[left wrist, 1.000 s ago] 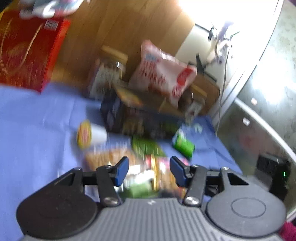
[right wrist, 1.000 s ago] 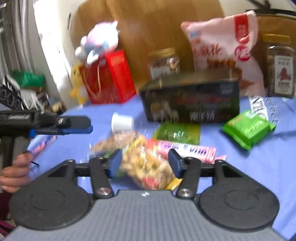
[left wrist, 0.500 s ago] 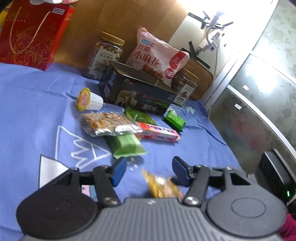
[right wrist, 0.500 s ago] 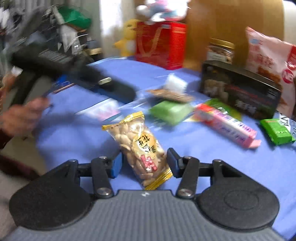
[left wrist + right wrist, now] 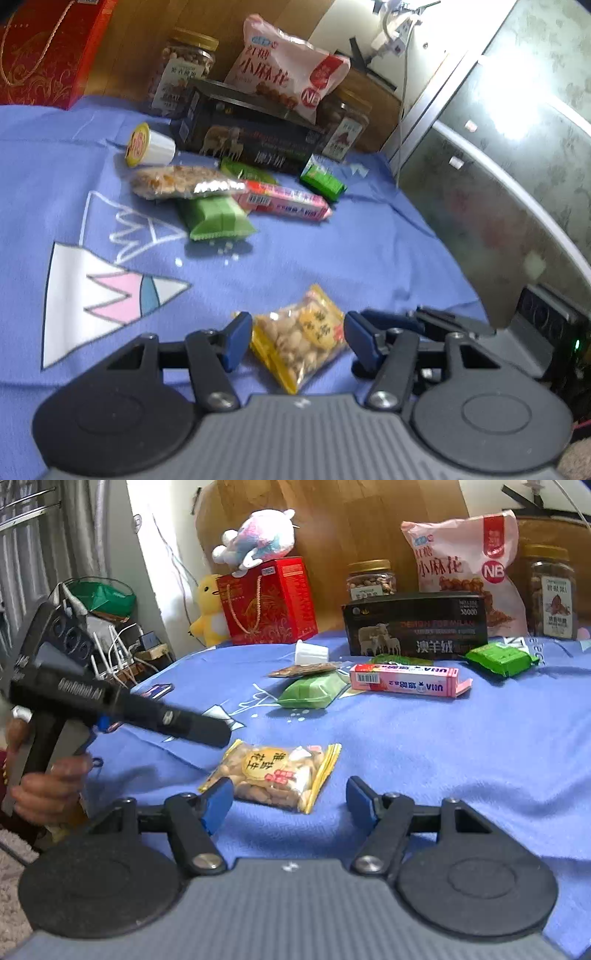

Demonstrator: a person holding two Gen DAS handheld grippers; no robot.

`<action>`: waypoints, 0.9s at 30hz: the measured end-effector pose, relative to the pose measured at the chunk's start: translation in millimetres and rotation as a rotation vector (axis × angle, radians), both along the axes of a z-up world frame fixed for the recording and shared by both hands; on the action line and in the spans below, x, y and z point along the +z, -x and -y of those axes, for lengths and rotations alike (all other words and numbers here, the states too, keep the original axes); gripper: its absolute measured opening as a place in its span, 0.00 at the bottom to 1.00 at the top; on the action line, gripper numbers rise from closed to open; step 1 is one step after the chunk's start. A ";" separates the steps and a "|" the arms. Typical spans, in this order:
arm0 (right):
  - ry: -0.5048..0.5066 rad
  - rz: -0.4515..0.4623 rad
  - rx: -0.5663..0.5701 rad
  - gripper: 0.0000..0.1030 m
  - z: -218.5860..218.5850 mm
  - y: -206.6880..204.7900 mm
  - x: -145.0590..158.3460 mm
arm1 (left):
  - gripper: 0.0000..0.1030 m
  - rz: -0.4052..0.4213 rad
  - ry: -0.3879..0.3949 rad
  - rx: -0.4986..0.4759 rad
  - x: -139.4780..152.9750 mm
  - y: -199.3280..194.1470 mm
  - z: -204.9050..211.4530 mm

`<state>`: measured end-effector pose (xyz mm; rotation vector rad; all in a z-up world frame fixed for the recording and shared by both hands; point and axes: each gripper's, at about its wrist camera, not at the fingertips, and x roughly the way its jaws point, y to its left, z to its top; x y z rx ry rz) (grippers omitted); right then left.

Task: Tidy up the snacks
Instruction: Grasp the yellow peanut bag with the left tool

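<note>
Left wrist view shows the peanut packet (image 5: 301, 334) lying flat on the blue cloth (image 5: 332, 251). It is a clear bag with yellow sealed ends and a yellow round label, full of pale nuts. The left gripper (image 5: 297, 341) stands around it with the jaws apart; the blue pads do not seem to press on the bag, though the near end of the packet is cut off by the gripper body. Far behind the packet lie the other snacks: a white cup (image 5: 149, 149) on its side, a nut bar (image 5: 177, 182), a green wafer pack (image 5: 216, 219), a pink box (image 5: 284, 205) and a dark box (image 5: 251, 142). Their small print is too blurred to read.

In the right wrist view the same packet (image 5: 273, 775) lies just beyond the right gripper (image 5: 286, 799), whose jaws are opening with nothing pressed between them. To the left of the packet a hand (image 5: 48, 790) holds the handle of the left gripper, and its dark body hides the corner of the bag.

Half a second earlier the packet stood between the right gripper's fingers; now it rests on the cloth, turned sideways, and the left gripper has come around it.
</note>
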<state>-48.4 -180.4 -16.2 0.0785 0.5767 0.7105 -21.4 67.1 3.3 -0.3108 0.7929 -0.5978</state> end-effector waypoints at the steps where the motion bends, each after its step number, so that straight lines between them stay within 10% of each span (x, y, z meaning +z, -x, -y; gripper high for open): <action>1: -0.006 -0.008 -0.006 0.68 0.0 -0.3 -1.5 | 0.55 -0.007 -0.016 -0.001 -1.4 1.2 2.0; 7: 0.058 0.054 -0.021 0.65 -12.4 10.1 -11.9 | 0.55 -0.023 -0.029 -0.006 -12.3 6.8 8.6; 15: 0.076 0.083 0.011 0.32 -13.9 22.1 -10.5 | 0.48 -0.010 -0.030 -0.029 -10.7 1.6 22.1; 27: 0.099 0.100 -0.164 0.28 17.4 12.2 -7.7 | 0.46 0.031 -0.119 -0.138 -3.1 -32.8 78.7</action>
